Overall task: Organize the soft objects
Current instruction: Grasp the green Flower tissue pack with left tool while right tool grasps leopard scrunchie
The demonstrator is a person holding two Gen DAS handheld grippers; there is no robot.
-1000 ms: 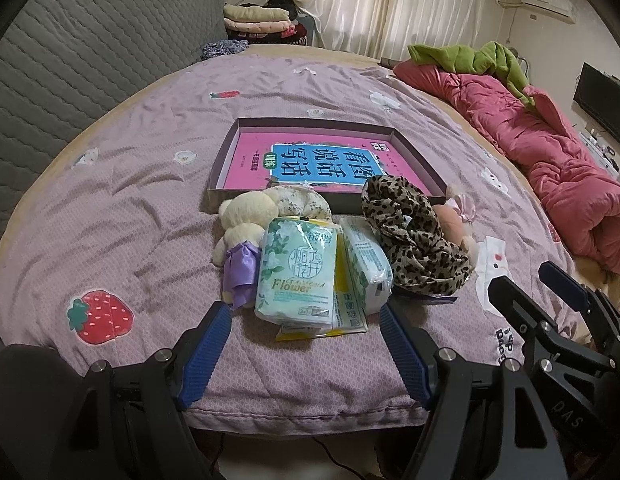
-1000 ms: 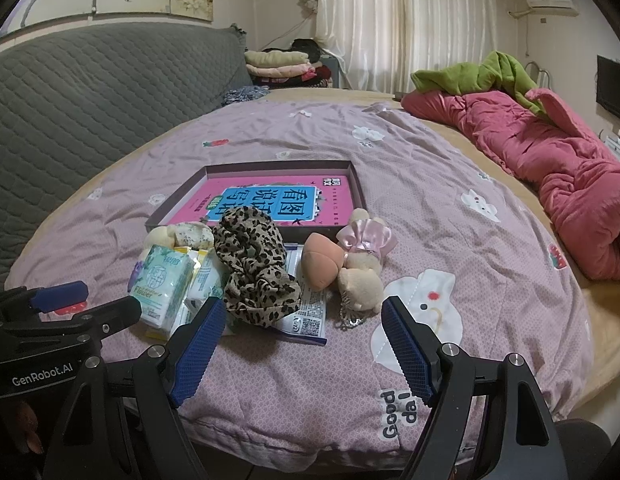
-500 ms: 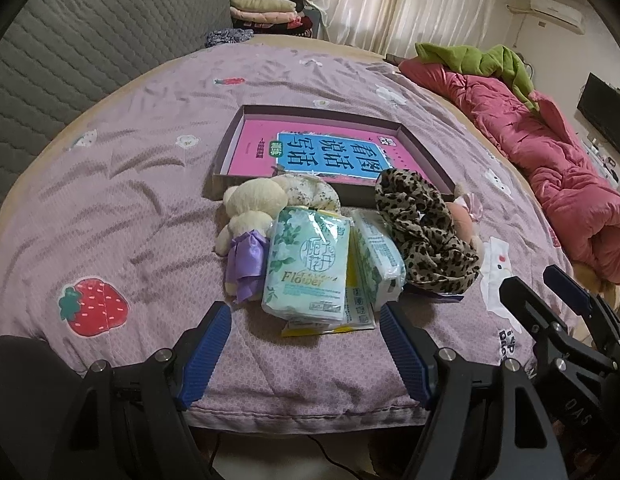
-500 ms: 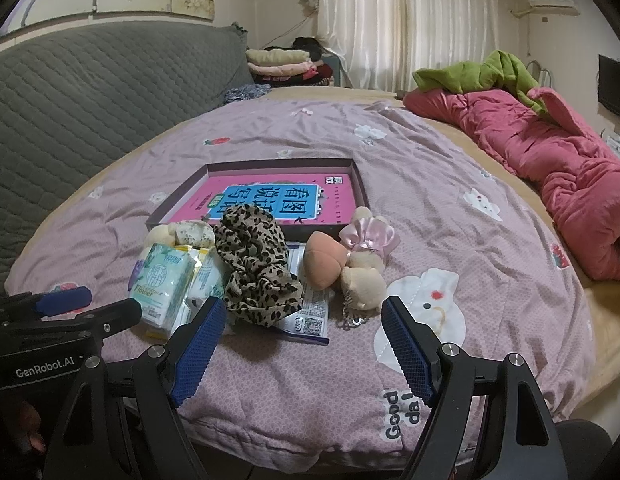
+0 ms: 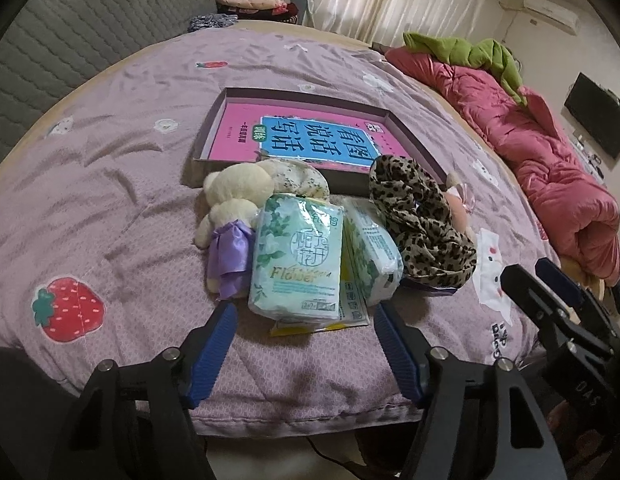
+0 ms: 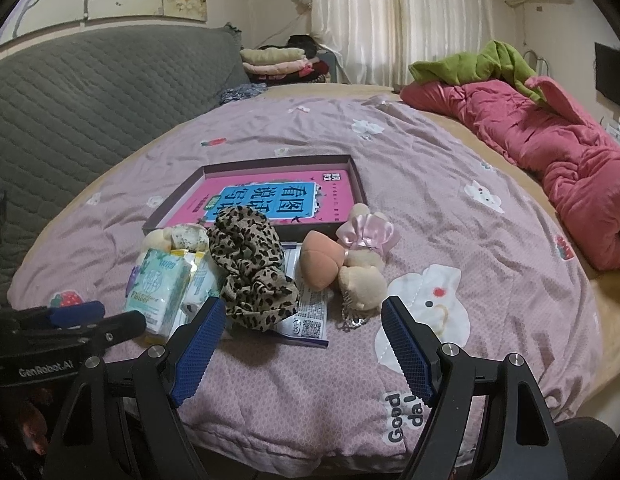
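Observation:
Soft things lie in a row near the bed's front edge: a cream bear in a purple dress (image 5: 230, 220), a green tissue pack (image 5: 298, 256) with a second pack (image 5: 371, 248) beside it, a leopard scrunchie (image 5: 417, 228) (image 6: 250, 268), a peach sponge (image 6: 319, 260) and a bear with a pink bow (image 6: 363, 268). Behind them stands a shallow box (image 5: 214, 128) (image 6: 349, 168) holding a pink book. My left gripper (image 5: 306, 344) is open just short of the tissue pack. My right gripper (image 6: 302, 344) is open in front of the scrunchie and sponge.
A flat printed packet (image 6: 310, 316) lies under the scrunchie. A pink quilt (image 6: 549, 148) with a green garment (image 6: 481, 64) fills the right side of the bed. A grey quilted headboard (image 6: 90, 92) is at left, folded clothes (image 6: 274, 60) behind.
My left gripper has moved forward and tilted down, so the tissue pack sits closer between its fingers. My right gripper has barely moved.

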